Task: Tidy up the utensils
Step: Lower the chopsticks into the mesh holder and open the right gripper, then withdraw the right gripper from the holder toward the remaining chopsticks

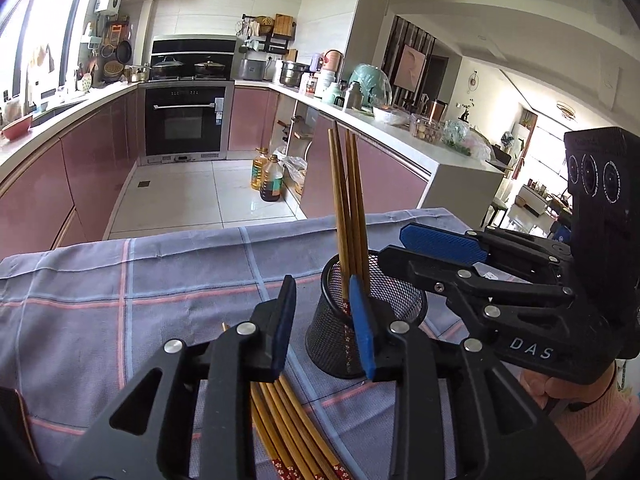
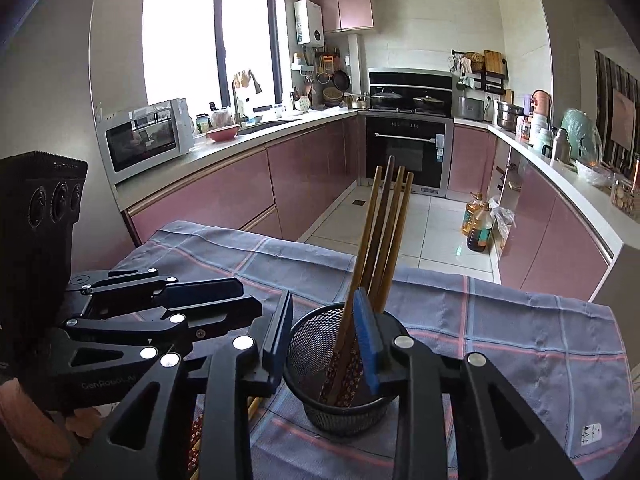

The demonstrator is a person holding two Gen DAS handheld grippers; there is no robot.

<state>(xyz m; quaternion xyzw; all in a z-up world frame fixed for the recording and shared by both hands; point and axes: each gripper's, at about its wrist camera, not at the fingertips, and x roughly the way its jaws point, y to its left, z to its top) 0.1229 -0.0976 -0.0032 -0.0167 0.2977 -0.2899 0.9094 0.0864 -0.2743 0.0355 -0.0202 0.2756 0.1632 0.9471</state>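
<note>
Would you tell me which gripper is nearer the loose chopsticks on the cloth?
Left. The left gripper hangs right over the chopsticks; the right gripper is beside them, at the cup.

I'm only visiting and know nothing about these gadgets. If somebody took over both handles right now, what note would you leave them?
Left gripper: open, holding nothing, low over the loose chopsticks.
Right gripper: open, holding nothing, at the mesh cup.
Things: the black mesh cup stands on the checked cloth. Four chopsticks in the cup lean upright. The loose chopsticks lie in a bundle on the cloth, just left of the cup.
Done: four chopsticks are in the cup.
Left: pick up the loose ones and stand them in the cup too.
</note>
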